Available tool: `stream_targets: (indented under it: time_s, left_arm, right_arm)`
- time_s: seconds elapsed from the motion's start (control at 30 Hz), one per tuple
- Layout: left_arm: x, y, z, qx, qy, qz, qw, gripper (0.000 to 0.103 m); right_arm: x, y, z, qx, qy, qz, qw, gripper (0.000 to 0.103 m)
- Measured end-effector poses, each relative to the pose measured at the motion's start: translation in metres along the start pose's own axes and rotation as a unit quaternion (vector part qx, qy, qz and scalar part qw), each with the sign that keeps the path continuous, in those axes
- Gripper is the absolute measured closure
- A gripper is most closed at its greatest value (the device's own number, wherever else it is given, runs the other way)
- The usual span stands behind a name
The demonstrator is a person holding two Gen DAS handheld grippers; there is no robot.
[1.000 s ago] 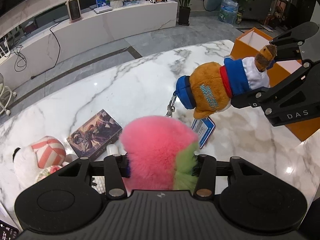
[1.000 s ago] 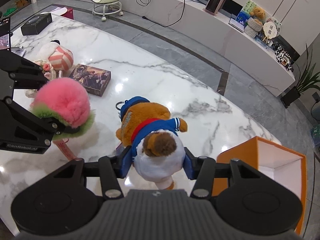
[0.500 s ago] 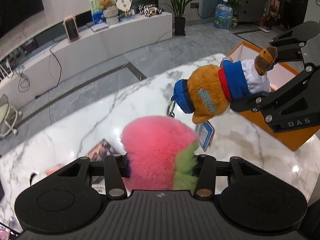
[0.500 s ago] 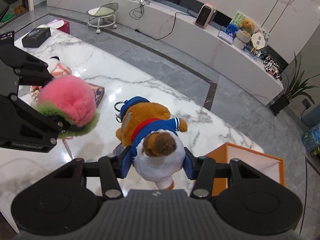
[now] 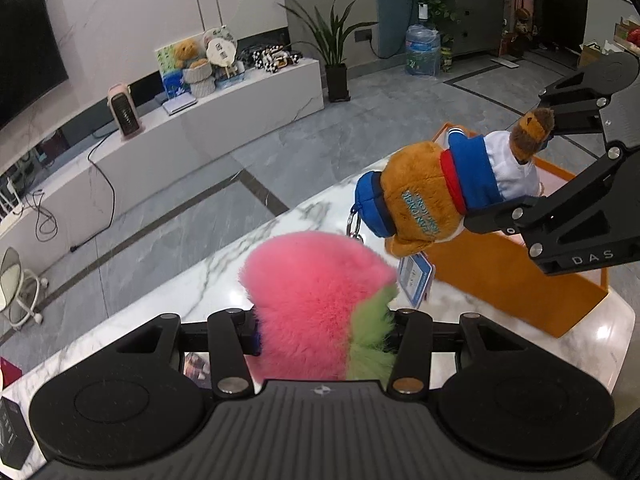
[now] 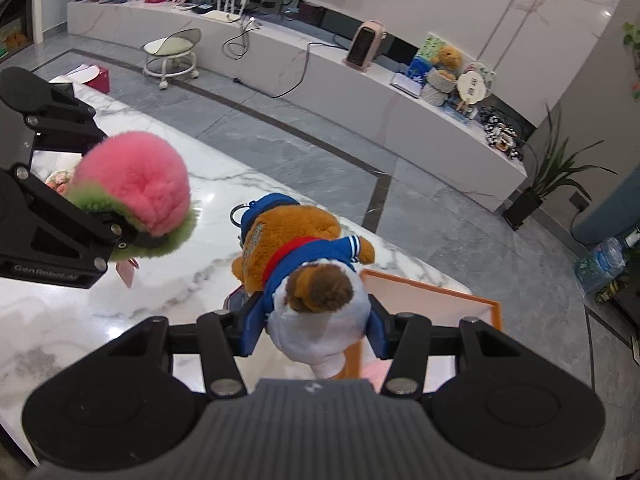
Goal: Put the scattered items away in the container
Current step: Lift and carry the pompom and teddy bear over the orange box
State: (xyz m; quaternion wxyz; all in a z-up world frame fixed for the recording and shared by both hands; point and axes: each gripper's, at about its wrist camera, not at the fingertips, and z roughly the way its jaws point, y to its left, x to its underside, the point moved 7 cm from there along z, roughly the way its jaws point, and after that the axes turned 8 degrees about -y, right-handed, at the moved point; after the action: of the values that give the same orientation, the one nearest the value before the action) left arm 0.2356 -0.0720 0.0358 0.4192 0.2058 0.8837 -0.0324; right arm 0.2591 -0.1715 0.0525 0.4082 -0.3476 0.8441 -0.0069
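Observation:
My left gripper (image 5: 324,336) is shut on a fluffy pink and green plush (image 5: 316,292), held above the marble table; it also shows in the right wrist view (image 6: 136,196). My right gripper (image 6: 316,328) is shut on a brown bear plush in blue and white clothes (image 6: 304,256), also seen in the left wrist view (image 5: 440,196), with a tag hanging below. The bear hangs at the near edge of the open orange box (image 5: 516,284), which the right wrist view shows just under it (image 6: 460,300).
The white marble table (image 6: 200,280) carries a small plush (image 6: 60,176) at the left behind my left gripper. A dark box (image 5: 12,432) sits at the table's left edge. The table edge and grey floor lie beyond.
Both grippers have risen and moved toward the orange box with their plush toys. The bear now hangs at the box's edge; the items left on the table have dropped out of view.

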Motion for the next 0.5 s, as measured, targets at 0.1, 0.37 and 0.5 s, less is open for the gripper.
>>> stream_targets:
  time_s: [0.1, 0.37, 0.5]
  left_arm:
    - [-0.008, -0.011, 0.0, 0.003, -0.005, 0.005, 1.0, 0.049]
    - [-0.035, -0.049, 0.007, 0.016, -0.014, 0.029, 0.9993, 0.049]
    - [-0.048, -0.069, 0.012, 0.023, -0.019, 0.043, 0.9986, 0.049]
  right_arm:
    - [0.004, -0.012, -0.008, 0.008, -0.003, 0.005, 1.0, 0.049]
    - [0.022, -0.046, -0.027, 0.028, -0.007, 0.022, 0.999, 0.049]
    - [0.033, -0.065, -0.035, 0.039, -0.008, 0.034, 0.999, 0.049]
